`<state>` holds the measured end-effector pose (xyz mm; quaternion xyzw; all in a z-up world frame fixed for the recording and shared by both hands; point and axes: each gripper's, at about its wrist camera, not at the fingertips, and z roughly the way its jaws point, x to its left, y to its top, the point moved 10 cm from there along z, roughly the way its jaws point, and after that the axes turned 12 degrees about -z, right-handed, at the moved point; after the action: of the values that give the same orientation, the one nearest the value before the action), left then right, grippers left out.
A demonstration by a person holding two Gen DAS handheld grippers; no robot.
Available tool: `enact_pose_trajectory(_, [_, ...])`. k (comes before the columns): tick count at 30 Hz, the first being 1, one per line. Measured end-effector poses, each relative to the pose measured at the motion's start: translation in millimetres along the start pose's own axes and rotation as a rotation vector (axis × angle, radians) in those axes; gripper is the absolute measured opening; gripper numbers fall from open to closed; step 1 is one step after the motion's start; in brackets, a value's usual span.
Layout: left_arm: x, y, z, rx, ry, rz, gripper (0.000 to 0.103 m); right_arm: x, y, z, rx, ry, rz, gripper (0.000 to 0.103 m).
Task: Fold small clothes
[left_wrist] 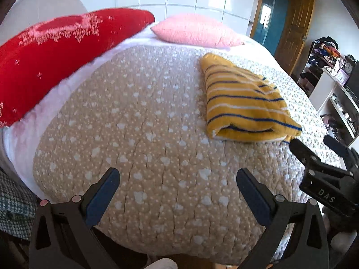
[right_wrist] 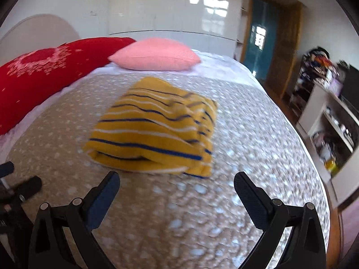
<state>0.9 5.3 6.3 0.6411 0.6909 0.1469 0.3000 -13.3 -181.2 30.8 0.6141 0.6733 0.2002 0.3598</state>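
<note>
A: Where does the yellow striped garment [right_wrist: 154, 127] lie?

B: Flat on the bed's quilt [right_wrist: 246, 134], already folded into a thick bundle. Taking the pink pillow [right_wrist: 157, 53] as the mark, the garment sits on the quilt just on the near side of it, with the red pillow [left_wrist: 56, 51] off to the garment's left.

A: Its long axis?

B: It runs from the pink pillow toward the cameras; the blue and white stripes cross it. The rolled, folded edge is the end farthest from the pink pillow.

A: And the tools?

B: The right hand-held gripper [right_wrist: 177, 186] is straight in front of that folded edge, close to it, fingers spread wide and holding nothing. The left hand-held gripper [left_wrist: 177, 179] is also wide apart and empty, but from it the garment [left_wrist: 244, 103] lies ahead and off to the right, clearly farther.

A: So the right one is nearer?

B: I judge so. Its black body [left_wrist: 325, 174] shows in the left view just beside the garment's near corner. The right view is blurred, so I cannot tell whether it touches the cloth.
</note>
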Motion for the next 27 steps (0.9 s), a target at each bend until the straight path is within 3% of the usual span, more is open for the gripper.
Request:
enact_pose_trajectory(3, [6, -7, 7, 0.031, 0.01, -0.012, 0.103, 19, 9, 0, -0.009, 0.026, -0.028, 0.103])
enact_pose_trajectory(10, [6, -18, 21, 0.092, 0.015, -0.014, 0.103, 21, 2, 11, 0.006, 0.024, -0.031, 0.103])
enact_pose_trajectory(27, [-11, -23, 23, 0.1, 0.037, 0.03, 0.103, -2, -18, 26, 0.039, 0.035, 0.064, 0.103])
